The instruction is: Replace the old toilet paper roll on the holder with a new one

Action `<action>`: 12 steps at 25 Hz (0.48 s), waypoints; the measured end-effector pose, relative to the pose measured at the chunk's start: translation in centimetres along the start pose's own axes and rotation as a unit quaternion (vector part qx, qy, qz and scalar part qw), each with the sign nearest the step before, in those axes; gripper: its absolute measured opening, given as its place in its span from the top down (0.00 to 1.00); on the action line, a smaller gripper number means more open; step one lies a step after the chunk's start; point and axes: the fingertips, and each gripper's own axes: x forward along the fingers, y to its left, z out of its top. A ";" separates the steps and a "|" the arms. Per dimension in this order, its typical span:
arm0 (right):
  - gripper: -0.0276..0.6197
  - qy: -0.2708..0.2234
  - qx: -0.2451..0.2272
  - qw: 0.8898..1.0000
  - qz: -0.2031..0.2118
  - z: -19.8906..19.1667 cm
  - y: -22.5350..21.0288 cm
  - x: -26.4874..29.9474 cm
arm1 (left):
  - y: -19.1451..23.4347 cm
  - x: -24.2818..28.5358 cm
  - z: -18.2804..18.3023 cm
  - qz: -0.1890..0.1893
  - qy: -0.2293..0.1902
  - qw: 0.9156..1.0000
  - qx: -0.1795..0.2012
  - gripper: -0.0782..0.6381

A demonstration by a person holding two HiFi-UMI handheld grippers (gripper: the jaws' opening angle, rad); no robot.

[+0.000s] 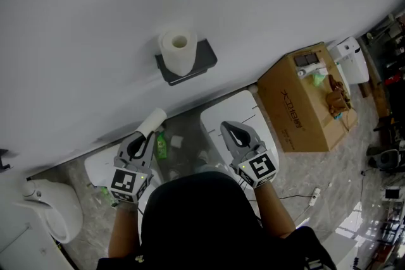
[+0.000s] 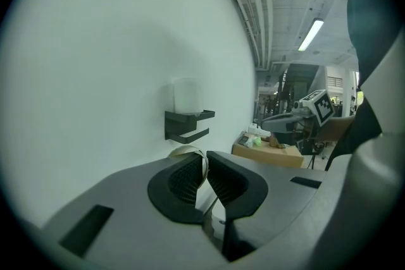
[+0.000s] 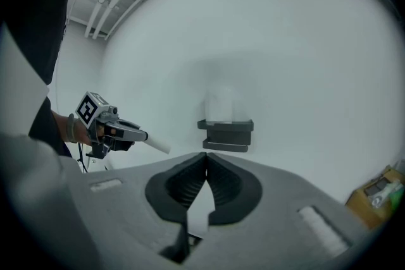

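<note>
Two tools below the full roll (image 1: 179,52): left tool (image 2: 204,164) clamped on the empty tube (image 1: 152,121), right tool (image 3: 206,164) closed, empty.

We count one full paper roll (image 1: 179,50) on one holder (image 1: 205,55), one bare cardboard tube (image 1: 152,122) below the holder, one cardboard box (image 1: 304,104) right of it, plus one left hand-held gripper (image 1: 143,138) and one right hand-held gripper (image 1: 228,126).
</note>
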 end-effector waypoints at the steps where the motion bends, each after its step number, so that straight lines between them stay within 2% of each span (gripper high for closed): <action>1: 0.96 0.000 0.000 1.000 0.000 0.0 0.0 0.0 | -0.1 0.0 0.0 -0.001 0.001 1.000 0.000 0.85; 12: 0.96 -0.004 0.006 1.000 0.006 0.9 0.5 -0.1 | -0.4 0.0 0.2 -0.009 -0.001 1.000 0.001 0.85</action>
